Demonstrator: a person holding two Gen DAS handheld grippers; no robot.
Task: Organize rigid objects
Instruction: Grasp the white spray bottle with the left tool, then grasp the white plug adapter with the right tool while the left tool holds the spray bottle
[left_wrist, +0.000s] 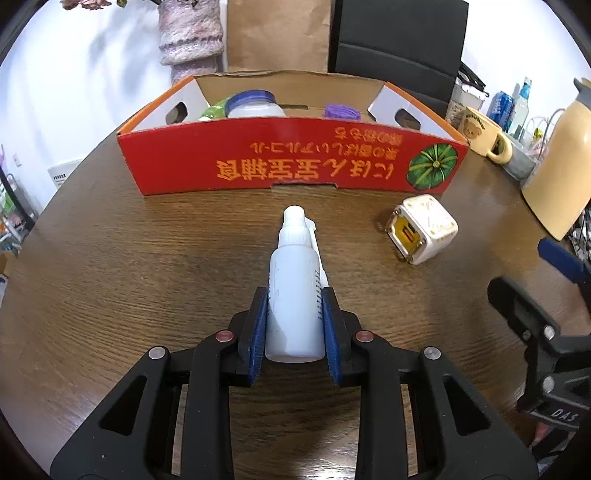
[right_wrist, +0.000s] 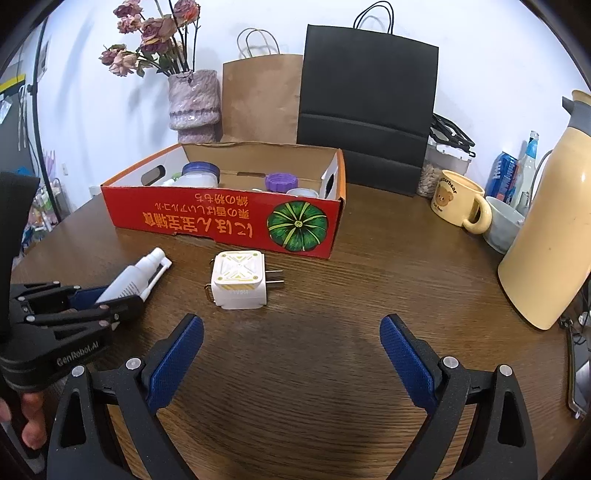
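A white spray bottle lies on the brown wooden table, nozzle pointing at the red cardboard box. My left gripper is shut on the bottle's body, blue pads pressed to both sides. The right wrist view shows the same bottle and left gripper at the left. A white cube-shaped plug adapter rests in front of the box, ahead and left of my right gripper, which stands open over bare table. In the box are a blue-lidded jar and a purple lid.
A cream thermos, a bear mug and a grey bowl stand at the right. Behind the box are a vase of dried flowers, a brown paper bag and a black bag. A hand holds the left gripper.
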